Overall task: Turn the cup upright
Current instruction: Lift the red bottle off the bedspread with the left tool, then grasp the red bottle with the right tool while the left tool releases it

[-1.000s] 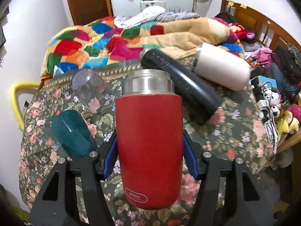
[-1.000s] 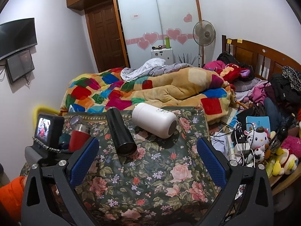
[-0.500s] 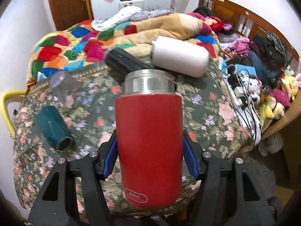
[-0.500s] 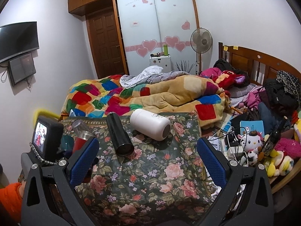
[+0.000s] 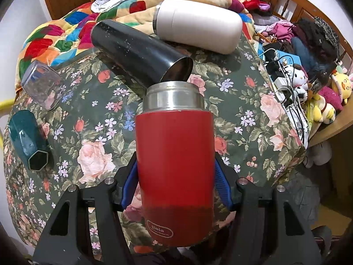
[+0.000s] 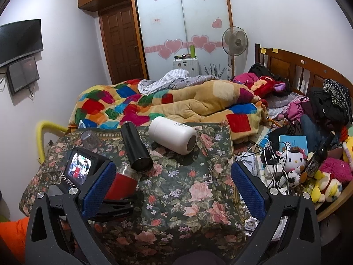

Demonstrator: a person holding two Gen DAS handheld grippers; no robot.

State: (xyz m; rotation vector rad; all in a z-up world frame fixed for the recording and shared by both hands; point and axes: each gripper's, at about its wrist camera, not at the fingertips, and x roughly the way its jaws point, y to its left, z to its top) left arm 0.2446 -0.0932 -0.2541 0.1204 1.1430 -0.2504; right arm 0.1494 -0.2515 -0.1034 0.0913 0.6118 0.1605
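A dark flower-patterned cloth (image 6: pixel 198 190) covers the table beside a bed with a patchwork blanket (image 6: pixel 154 101). The left gripper (image 5: pixel 175 183) pinches the red steel-rimmed cup (image 5: pixel 175 165) above it. Only the left view shows a teal hexagonal cup (image 5: pixel 28 145). The right gripper (image 6: pixel 174 187) is spread, holding nothing.

Red cup (image 5: pixel 174 167) bears an oval label, "gioia" (letters slightly uncertain).

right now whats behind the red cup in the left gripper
Directly behind the red cup lies the black tumbler on its side, open mouth toward the cup's steel rim; the white flask lies farther back. The cup hides the floral cloth just beyond it.
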